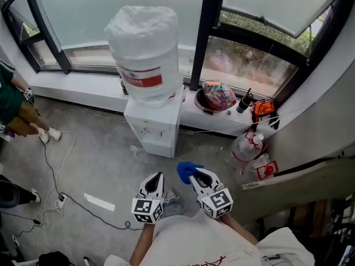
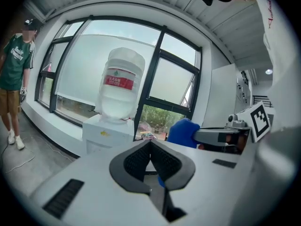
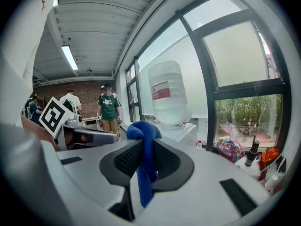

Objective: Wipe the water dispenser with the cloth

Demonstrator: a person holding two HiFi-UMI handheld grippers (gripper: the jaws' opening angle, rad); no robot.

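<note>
A white water dispenser (image 1: 153, 127) stands against the window sill, topped by a large clear bottle (image 1: 144, 54) with a red label. It also shows in the left gripper view as the dispenser (image 2: 107, 134) and in the right gripper view as the bottle (image 3: 168, 94). My right gripper (image 1: 195, 174) is shut on a blue cloth (image 1: 186, 170), which bunches above the jaws and hangs between them as the cloth (image 3: 143, 154). My left gripper (image 1: 156, 178) is shut with nothing in it, just left of the right one. Both are held short of the dispenser.
A person in a green shirt (image 1: 12, 101) stands at the left. Black cables (image 1: 52, 182) run across the floor. On the sill right of the dispenser sit a bowl of colourful items (image 1: 217, 96), a dark bottle (image 1: 244, 101) and orange gear (image 1: 263, 109). Clear bags (image 1: 248, 148) lie below.
</note>
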